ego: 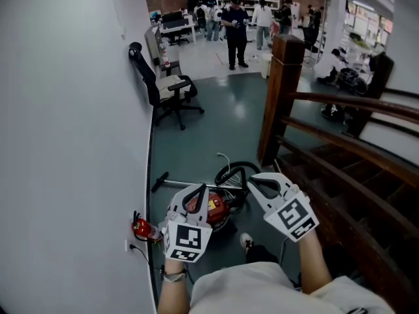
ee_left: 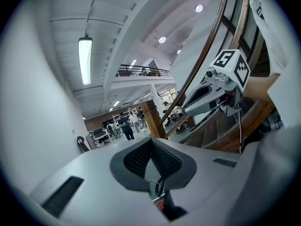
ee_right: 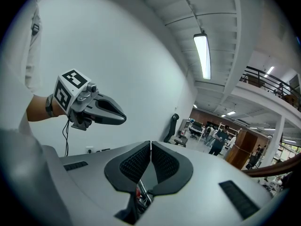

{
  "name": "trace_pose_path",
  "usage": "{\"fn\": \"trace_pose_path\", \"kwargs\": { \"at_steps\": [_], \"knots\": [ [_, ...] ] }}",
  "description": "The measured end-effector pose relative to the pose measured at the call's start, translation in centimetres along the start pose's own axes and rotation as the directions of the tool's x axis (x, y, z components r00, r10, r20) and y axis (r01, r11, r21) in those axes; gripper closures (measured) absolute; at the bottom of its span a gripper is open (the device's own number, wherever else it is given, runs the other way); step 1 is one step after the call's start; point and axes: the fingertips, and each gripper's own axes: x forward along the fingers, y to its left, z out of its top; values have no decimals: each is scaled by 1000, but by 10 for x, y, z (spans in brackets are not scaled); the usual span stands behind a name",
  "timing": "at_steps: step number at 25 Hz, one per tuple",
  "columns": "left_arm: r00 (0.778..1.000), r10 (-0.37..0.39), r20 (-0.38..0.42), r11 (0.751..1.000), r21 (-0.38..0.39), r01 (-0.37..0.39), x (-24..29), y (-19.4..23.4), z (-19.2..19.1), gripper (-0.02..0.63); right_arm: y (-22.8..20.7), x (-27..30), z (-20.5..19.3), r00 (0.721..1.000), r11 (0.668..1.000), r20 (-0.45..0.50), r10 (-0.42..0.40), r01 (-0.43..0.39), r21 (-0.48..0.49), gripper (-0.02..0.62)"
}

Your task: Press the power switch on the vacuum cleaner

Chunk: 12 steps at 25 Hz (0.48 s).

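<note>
Looking steeply down along a pale wall (ego: 65, 110), we are seeing a small red object (ego: 144, 229) sitting at the wall's foot at the far left, by a white socket (ego: 128, 245). Just to its right we are holding the left hand-held gripper (ego: 195, 190), its jaws pressed together with nothing between them. In its own view the tips are showing against the distant hall, not against any object. The vacuum cleaner (ego: 215, 208), a red and dark canister, is lying on the dark green floor (ego: 209, 136) below and between our two tools. In the head view the left tool is partly covering it, its black hose (ego: 237, 170) is looping behind it, and a wand (ego: 171, 183) is stretching leftward. We are not making out its power switch. To the right we are holding the right hand-held gripper (ego: 253, 182), its pads meeting at the tips and pinching nothing. Farther right a wooden post (ego: 280, 97) and a stair railing (ego: 353, 103) are rising.
</note>
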Motion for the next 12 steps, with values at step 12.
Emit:
{"fn": "trace_pose_path", "kwargs": {
  "at_steps": [12],
  "knots": [
    [1000,-1,-17,1000,-10,1,1,3,-8,604,0,8,-5,1000,1000,-10,-6,6,2,565]
  ]
}}
